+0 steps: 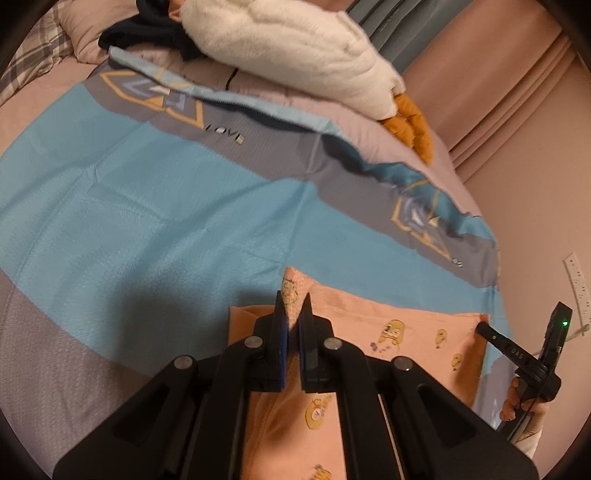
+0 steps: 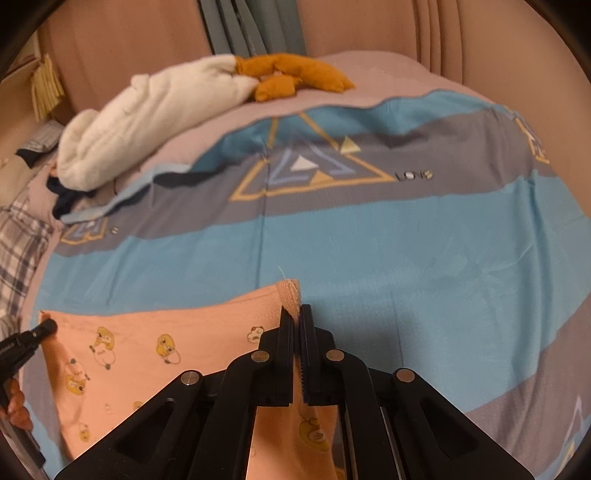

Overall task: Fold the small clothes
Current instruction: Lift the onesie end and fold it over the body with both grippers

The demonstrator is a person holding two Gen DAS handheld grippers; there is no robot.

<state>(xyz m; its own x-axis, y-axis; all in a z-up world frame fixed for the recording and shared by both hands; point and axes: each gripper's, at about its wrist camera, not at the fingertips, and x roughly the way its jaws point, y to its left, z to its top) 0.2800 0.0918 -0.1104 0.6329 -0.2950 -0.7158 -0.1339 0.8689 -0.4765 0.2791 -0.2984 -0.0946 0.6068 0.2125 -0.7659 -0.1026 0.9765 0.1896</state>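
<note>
A small peach garment (image 1: 406, 332) printed with yellow cartoon figures hangs stretched over the bed between both grippers. My left gripper (image 1: 294, 308) is shut on one upper corner of it, and a tuft of cloth pokes up between the pads. In the right wrist view my right gripper (image 2: 296, 314) is shut on the other upper corner of the garment (image 2: 207, 325). Each view shows the opposite gripper at the far end of the cloth: the right gripper (image 1: 482, 328) and the left gripper (image 2: 48, 328). The garment's lower part is hidden behind the gripper bodies.
A blue and grey sheet (image 1: 147, 206) with triangle prints covers the bed. At its far side lie a white plush toy (image 1: 288, 48) with orange feet (image 1: 410, 125), dark clothing (image 1: 147, 33) and a plaid pillow (image 2: 18, 240). Pink walls and curtains stand behind.
</note>
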